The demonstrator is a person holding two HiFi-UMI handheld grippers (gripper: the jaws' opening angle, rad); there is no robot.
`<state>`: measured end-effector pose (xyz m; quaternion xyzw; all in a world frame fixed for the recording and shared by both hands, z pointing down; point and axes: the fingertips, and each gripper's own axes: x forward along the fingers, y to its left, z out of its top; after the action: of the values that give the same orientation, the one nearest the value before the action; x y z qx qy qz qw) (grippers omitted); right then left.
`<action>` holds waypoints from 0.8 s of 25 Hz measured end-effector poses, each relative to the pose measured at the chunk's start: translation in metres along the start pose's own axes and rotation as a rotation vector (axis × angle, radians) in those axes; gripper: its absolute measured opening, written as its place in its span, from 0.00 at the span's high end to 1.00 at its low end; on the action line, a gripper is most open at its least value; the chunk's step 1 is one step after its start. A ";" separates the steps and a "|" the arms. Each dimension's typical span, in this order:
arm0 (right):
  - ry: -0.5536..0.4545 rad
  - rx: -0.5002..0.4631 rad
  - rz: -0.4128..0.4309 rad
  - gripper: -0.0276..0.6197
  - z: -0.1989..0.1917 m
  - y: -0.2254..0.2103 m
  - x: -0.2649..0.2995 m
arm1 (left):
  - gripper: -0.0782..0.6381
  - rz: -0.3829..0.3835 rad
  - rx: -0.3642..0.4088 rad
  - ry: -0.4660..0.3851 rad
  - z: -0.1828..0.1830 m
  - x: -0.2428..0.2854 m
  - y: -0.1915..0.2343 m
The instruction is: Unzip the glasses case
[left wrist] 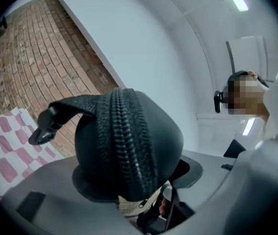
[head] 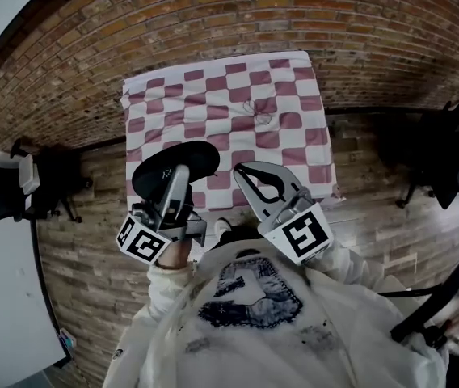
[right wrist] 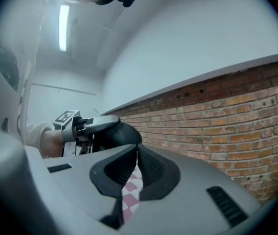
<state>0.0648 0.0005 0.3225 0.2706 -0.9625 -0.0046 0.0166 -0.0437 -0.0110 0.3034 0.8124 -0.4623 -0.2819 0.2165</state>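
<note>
Presently the case point(head: 200, 157) is clamped in the left gripper point(head: 182, 173); at 3 o'clock, the right gripper point(head: 242, 171) is closed, empty.

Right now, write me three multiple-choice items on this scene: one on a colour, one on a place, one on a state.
1. The cloth is checked in:
A. blue and white
B. pink and white
C. green and yellow

2. The case is:
A. lying flat on the cloth
B. in the left gripper
C. on the floor

3. The right gripper is:
A. shut and empty
B. wide open
C. shut on the case

Answers:
1 B, as the head view shows pink and white squares.
2 B, as the left gripper view shows the jaws clamped on the case, held off the cloth.
3 A, as the right gripper view shows the jaw tips together with nothing between them.
</note>
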 end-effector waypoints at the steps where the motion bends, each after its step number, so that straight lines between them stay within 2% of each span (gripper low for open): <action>1: -0.012 -0.034 0.005 0.93 0.009 0.001 0.000 | 0.50 -0.017 -0.016 -0.019 0.008 0.002 -0.004; 6: -0.035 -0.164 -0.005 0.93 0.043 0.002 0.000 | 0.50 -0.115 -0.019 -0.072 0.045 0.019 -0.032; 13: -0.087 -0.157 -0.050 0.92 0.077 -0.006 0.001 | 0.50 -0.198 -0.049 -0.116 0.075 0.040 -0.055; 16: -0.102 -0.146 -0.070 0.85 0.079 -0.010 0.002 | 0.50 -0.209 -0.035 -0.126 0.074 0.049 -0.058; 20: -0.060 -0.185 -0.080 0.82 0.071 -0.015 0.005 | 0.50 -0.220 -0.084 -0.142 0.063 0.058 -0.057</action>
<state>0.0660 -0.0149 0.2514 0.3057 -0.9466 -0.1021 0.0125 -0.0254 -0.0403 0.2059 0.8263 -0.3722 -0.3801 0.1848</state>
